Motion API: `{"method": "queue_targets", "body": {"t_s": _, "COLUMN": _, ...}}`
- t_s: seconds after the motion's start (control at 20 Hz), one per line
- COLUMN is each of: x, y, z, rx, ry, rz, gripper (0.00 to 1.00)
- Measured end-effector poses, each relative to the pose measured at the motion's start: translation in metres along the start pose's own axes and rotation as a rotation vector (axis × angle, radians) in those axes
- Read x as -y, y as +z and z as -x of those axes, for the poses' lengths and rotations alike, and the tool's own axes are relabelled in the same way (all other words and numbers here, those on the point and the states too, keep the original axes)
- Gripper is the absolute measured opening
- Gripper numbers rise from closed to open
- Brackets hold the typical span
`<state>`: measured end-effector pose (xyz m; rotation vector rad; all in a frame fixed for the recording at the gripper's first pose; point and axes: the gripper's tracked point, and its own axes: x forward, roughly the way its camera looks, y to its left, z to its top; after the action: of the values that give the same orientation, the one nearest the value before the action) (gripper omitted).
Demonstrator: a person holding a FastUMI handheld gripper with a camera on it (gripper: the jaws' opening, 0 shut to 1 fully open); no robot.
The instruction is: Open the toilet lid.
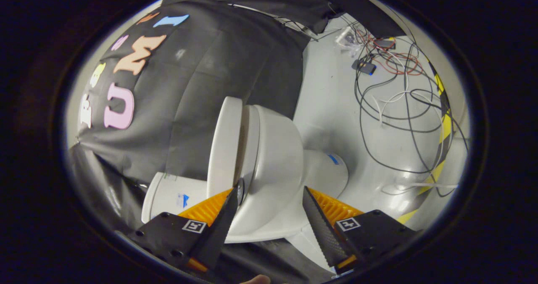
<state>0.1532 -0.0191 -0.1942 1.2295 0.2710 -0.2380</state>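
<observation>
My tool [271, 202] is spread wide, gripping nothing, with the toilet [273, 162] between and just ahead of its fingers, one tip at the seam where the toilet lid [225, 145] meets the seat.

The scene was dim, with glare patches on the glossy floor [403, 179] and soft sheen on the toilet [273, 158]. Fisheye bending warped the edges, where detail darkened.
</observation>
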Motion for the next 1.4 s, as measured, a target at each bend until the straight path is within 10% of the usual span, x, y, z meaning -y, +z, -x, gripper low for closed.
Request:
{"method": "queue_targets", "body": {"t_s": 0.25, "x": -0.014, "y": -0.016, "z": -0.024, "rx": -0.067, "ry": 0.046, "rz": -0.040, "gripper": 0.96}}
{"method": "queue_targets", "body": {"t_s": 0.35, "x": -0.020, "y": -0.024, "z": -0.035, "rx": -0.097, "ry": 0.052, "rz": -0.051, "gripper": 0.46}}
{"method": "queue_targets", "body": {"t_s": 0.55, "x": -0.030, "y": -0.020, "z": -0.037, "rx": -0.087, "ry": 0.075, "rz": -0.074, "gripper": 0.16}}
{"method": "queue_targets", "body": {"t_s": 1.4, "x": -0.029, "y": -0.016, "z": -0.036, "rx": -0.075, "ry": -0.040, "rz": -0.109, "gripper": 0.01}}
